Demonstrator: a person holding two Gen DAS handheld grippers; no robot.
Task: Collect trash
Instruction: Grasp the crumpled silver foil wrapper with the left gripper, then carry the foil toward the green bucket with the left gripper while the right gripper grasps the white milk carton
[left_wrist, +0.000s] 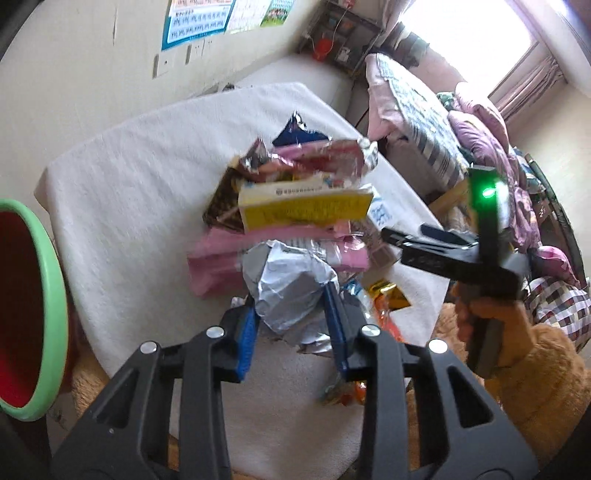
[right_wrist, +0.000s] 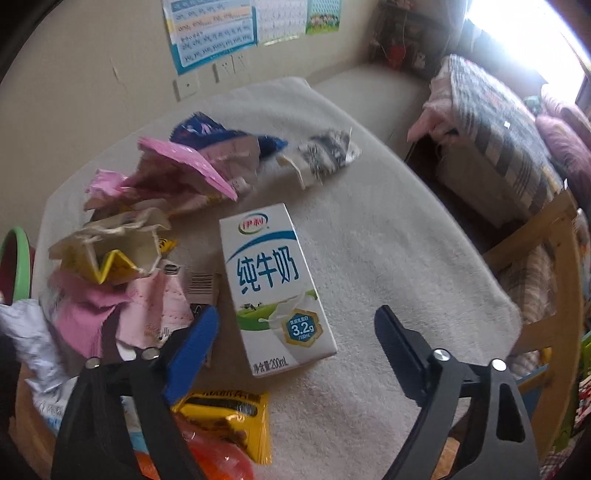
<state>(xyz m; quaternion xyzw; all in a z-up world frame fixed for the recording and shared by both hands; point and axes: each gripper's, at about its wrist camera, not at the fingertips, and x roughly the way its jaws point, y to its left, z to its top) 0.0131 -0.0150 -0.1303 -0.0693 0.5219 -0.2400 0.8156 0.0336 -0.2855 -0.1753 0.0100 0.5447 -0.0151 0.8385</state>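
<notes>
A pile of trash is shown on the white-covered table (right_wrist: 388, 236). The left gripper (left_wrist: 293, 325) is closed partway around a crumpled silver wrapper (left_wrist: 291, 291) at the near edge of the pile; its blue pads appear to press the foil, though blur leaves contact uncertain. The right gripper (right_wrist: 295, 332) is held wide and empty astride the milk carton (right_wrist: 275, 288), just right of the pile. The bin (left_wrist: 33, 310) stands left of the pile. A shallow pinch may let the foil slip; neighbouring wrappers may be dragged off the table.
</notes>
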